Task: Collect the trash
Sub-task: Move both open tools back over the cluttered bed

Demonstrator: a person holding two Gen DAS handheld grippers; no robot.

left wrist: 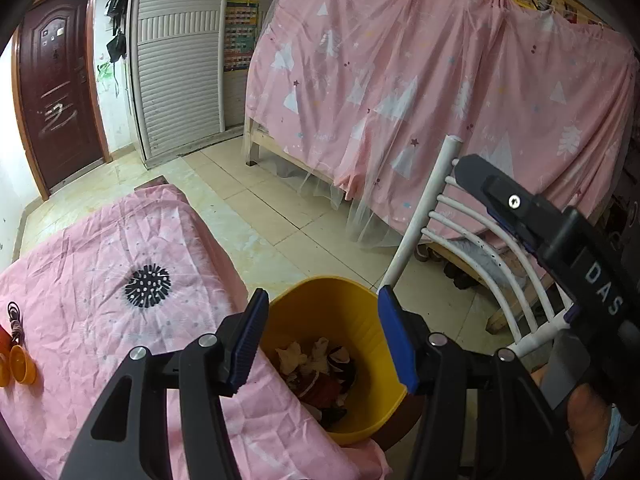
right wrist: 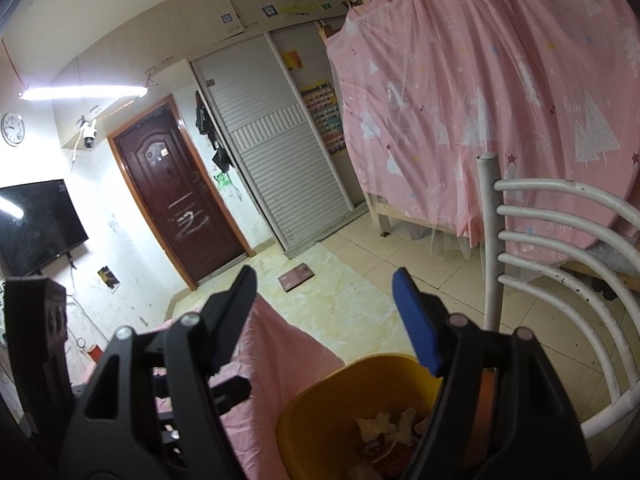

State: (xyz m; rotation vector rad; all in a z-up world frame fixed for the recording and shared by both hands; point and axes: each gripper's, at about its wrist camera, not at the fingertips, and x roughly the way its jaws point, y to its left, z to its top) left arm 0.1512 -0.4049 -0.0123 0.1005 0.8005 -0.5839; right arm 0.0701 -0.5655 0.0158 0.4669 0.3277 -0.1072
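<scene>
Where "DAS" marks right gripper (left wrist: 560,240), yellow bin (left wrist: 320,304), trash (left wrist: 320,368)

1. The left gripper (left wrist: 320,334) has a black frame with 2 blue ribbed pads on the insides of its fingers.
2. 4 round silver pivot screws sit behind the jaws on black linkage arms.
3. The right gripper (right wrist: 326,316) is built the same: black links, silver screws, blue pads.
4. Its black housing bears white letters "DAS" and 1 silver screw.
</scene>
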